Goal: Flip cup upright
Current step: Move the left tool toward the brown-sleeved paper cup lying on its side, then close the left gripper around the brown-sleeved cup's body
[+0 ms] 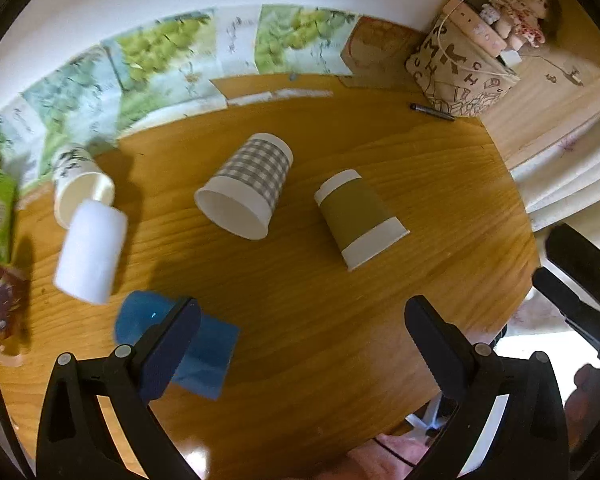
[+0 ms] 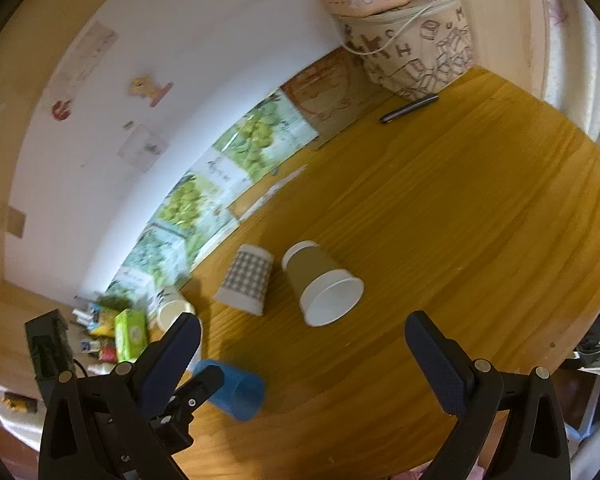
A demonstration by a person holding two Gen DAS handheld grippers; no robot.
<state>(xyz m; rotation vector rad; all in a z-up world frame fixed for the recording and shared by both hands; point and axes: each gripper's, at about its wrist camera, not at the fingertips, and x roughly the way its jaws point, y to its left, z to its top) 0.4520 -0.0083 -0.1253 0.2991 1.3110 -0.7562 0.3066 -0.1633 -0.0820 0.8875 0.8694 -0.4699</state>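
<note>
Sideways on the desk (image 1: pixel 340 320) lie several cups — a checked cup (image 1: pixel 246 184), an olive cup (image 1: pixel 358 220), a white cup (image 1: pixel 90 252) and a blue cup (image 1: pixel 180 344). Left tongs (image 1: pixel 300 344) gape wide, one finger overlapping the blue cup in view. Right tongs (image 2: pixel 300 356) also stand apart, gripping nothing — the olive cup lies just ahead.

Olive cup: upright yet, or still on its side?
On its side. The olive cup lies on the table, its white inside and open mouth facing the right wrist camera; it looks empty.
</note>
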